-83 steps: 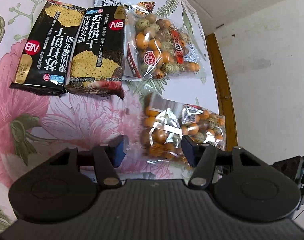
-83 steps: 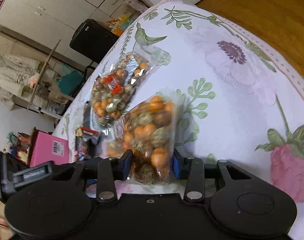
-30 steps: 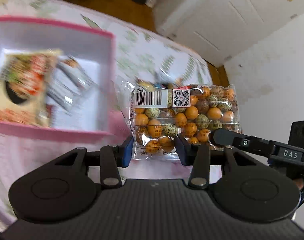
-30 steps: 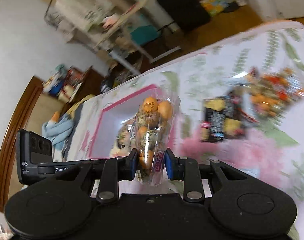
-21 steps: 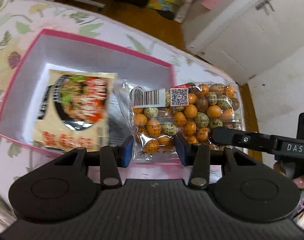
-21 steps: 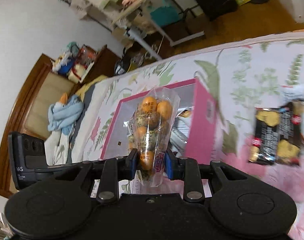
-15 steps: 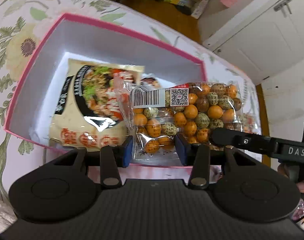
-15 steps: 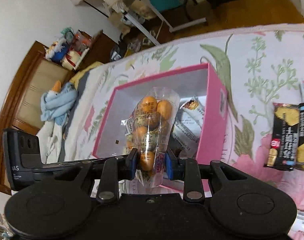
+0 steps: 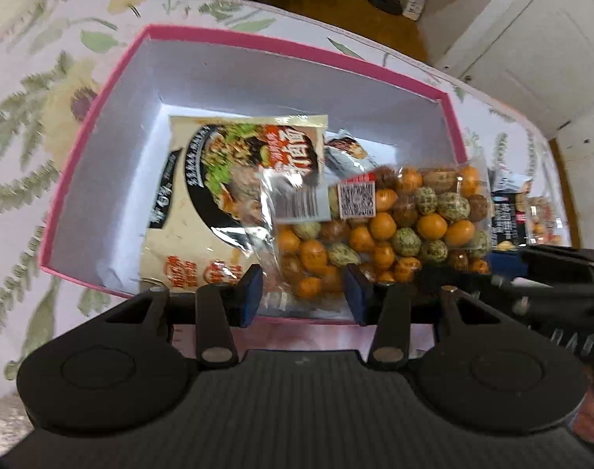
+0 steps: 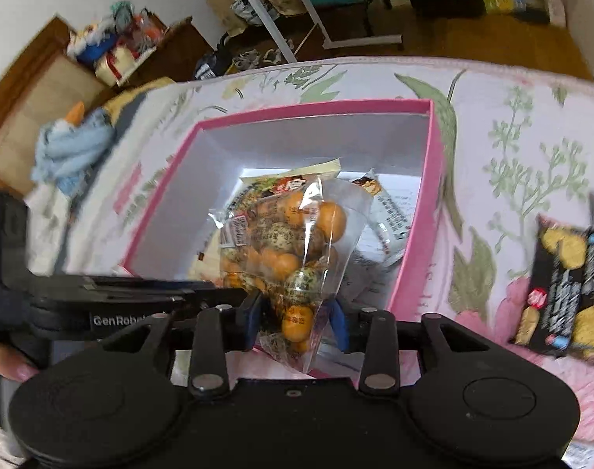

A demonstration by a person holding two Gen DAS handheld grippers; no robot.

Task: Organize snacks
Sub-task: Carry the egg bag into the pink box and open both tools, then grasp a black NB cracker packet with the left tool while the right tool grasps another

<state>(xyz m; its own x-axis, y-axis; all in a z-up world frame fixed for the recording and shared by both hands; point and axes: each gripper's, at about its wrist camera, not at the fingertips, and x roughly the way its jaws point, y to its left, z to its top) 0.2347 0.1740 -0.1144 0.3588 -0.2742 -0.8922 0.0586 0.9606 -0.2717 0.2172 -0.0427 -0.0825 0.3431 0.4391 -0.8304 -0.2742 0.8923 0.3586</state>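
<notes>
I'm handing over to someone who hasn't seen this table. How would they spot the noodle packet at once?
Find the pink box on the floral cloth. The noodle packet lies flat on its white floor, partly under the clear bag of orange and speckled balls. It alone is cream and opaque, printed with a dark bowl of noodles.
</notes>
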